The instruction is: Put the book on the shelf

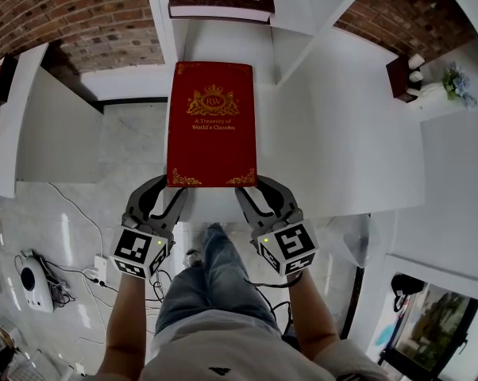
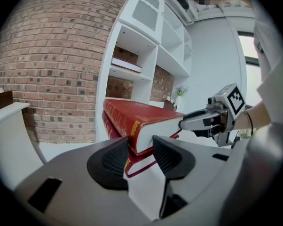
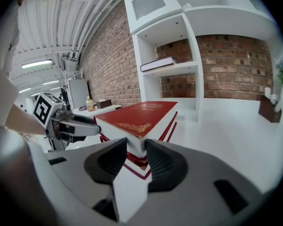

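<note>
progress: barely started, book [image 1: 211,125] not shelved yet | left gripper [image 1: 174,187] and right gripper [image 1: 251,187] each clamped on a near corner | book cover-up on the white bench [image 1: 334,133], lift to shelf [image 3: 179,68] left to do

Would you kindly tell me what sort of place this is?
Likely a studio or lab dressed as a room: white shelving against a brick wall, a red book, ceiling strip lights.

The book [image 1: 211,125] has a matt red cover, shiny gilt stamping and pale paper page edges. The shelf [image 1: 342,133] is smooth, glossy white; the brick wall [image 1: 80,14] is rough.
</note>
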`<state>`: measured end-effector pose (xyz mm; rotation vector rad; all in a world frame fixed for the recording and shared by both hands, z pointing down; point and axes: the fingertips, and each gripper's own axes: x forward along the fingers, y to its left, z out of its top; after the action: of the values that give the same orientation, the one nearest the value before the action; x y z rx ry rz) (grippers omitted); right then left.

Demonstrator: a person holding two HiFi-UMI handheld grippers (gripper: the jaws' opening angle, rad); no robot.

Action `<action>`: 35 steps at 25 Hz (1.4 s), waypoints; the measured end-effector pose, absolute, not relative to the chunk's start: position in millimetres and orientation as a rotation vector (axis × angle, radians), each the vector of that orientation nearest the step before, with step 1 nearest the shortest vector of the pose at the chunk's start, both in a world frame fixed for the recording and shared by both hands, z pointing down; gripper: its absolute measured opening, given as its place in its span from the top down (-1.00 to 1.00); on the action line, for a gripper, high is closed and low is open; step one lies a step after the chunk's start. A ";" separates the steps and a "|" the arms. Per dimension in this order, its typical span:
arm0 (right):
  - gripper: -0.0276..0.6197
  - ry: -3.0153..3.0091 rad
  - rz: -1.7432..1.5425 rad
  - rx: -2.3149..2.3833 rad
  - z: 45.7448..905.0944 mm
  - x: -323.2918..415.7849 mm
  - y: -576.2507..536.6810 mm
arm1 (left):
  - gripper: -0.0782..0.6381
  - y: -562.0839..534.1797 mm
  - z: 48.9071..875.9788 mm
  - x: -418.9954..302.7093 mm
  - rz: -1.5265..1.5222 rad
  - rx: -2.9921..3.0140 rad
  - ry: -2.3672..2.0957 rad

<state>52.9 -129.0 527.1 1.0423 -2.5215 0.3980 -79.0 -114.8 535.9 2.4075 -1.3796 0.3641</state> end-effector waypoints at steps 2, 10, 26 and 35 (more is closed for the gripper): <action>0.51 -2.534 0.384 1.059 520.2 53.5 -129.0 | 0.31 -114.4 529.0 -78.9 0.347 2.416 -1.390; 0.55 -2.582 0.340 1.135 490.1 55.6 -127.5 | 0.35 -112.8 497.5 -79.5 0.308 2.474 -1.426; 0.57 -2.630 0.206 1.232 436.1 61.4 -96.2 | 0.36 -86.0 445.2 -75.2 0.239 2.582 -1.453; 0.57 -2.661 0.123 1.282 401.0 63.0 -72.6 | 0.36 -63.6 411.0 -74.0 0.182 2.641 -1.473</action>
<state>63.0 -72.6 401.0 1.2823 -2.6611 0.1231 -74.0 -63.6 411.0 2.6413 -1.4727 0.1822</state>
